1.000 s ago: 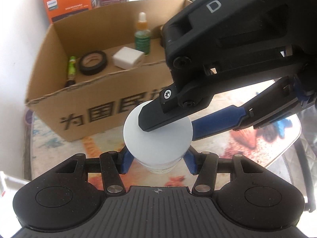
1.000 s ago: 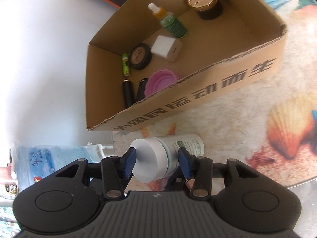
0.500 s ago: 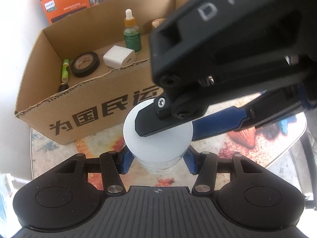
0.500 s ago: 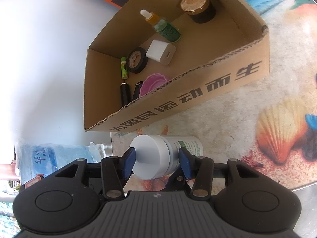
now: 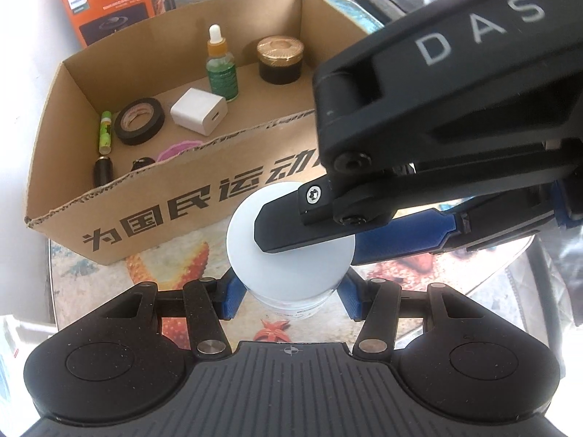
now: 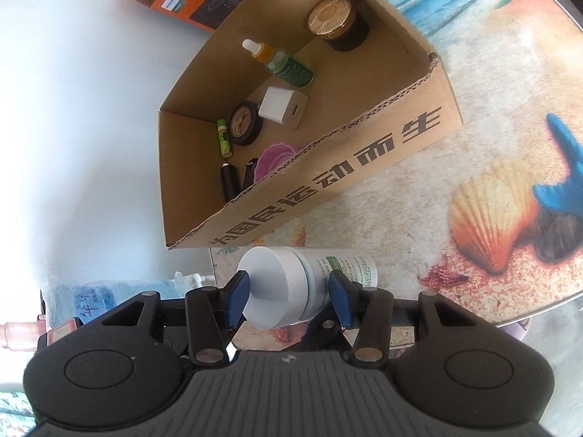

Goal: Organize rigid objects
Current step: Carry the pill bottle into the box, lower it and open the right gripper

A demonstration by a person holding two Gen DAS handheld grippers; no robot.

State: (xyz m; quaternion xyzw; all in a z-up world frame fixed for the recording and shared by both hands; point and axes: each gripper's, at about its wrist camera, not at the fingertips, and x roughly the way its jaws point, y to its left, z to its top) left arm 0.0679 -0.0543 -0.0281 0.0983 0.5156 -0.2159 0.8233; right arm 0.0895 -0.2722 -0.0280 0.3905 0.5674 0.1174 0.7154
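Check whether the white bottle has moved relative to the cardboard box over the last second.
Yes. The white bottle has risen and backed away: the cardboard box now sits farther off and shows more of its floor.

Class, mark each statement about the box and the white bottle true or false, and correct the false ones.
1. Both grippers clamp the white bottle. True.
2. The white bottle is inside the cardboard box. False: it is outside, before the printed wall.
3. The dropper bottle lies flat. False: it stands upright.
4. The white charger sits beside the black tape roll. True.
5. The gold-lidded jar is on the table. False: it is in the box.
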